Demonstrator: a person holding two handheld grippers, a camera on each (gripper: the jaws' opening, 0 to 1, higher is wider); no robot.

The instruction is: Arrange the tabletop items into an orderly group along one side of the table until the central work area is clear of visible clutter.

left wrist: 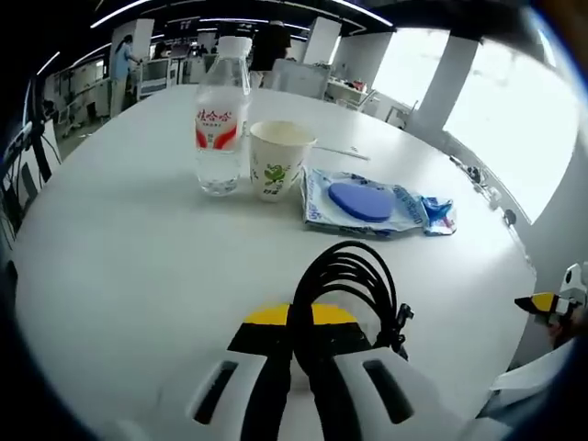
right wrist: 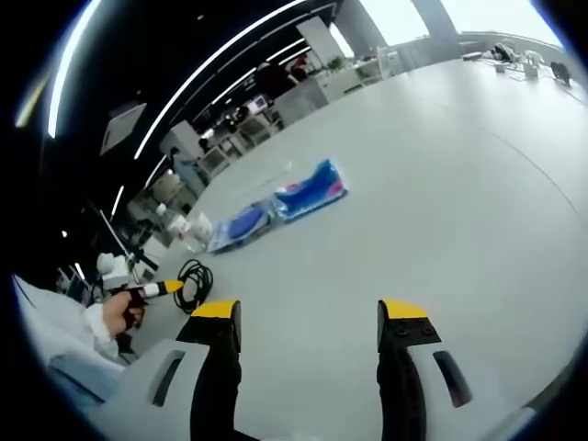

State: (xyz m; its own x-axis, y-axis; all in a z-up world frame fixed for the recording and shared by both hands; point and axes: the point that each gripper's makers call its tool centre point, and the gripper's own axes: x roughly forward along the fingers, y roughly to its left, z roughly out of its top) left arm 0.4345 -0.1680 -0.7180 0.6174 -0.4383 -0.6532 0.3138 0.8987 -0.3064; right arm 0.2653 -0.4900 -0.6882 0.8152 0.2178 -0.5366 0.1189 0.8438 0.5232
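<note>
My left gripper (left wrist: pixel 299 317) is shut on a coiled black cable (left wrist: pixel 347 274), held just above the white table (left wrist: pixel 119 266). Beyond it stand a clear water bottle (left wrist: pixel 220 119) with a red label and a paper cup (left wrist: pixel 278 158), side by side. Right of the cup lies a flat blue packet (left wrist: pixel 360 202), with a smaller blue and pink packet (left wrist: pixel 438 213) at its end. My right gripper (right wrist: pixel 310 310) hangs open over bare table with nothing between its jaws. In the right gripper view the left gripper (right wrist: pixel 154 290) holds the cable (right wrist: pixel 191 280) at the left, and both packets (right wrist: pixel 241 223) lie further off.
The round table's edge (left wrist: pixel 514 276) curves close on the right of the left gripper view. My right gripper (left wrist: pixel 551 305) pokes in there. A person's hand and white sleeve (right wrist: pixel 110 317) hold the left gripper. Desks and a standing person (left wrist: pixel 121 64) fill the office behind.
</note>
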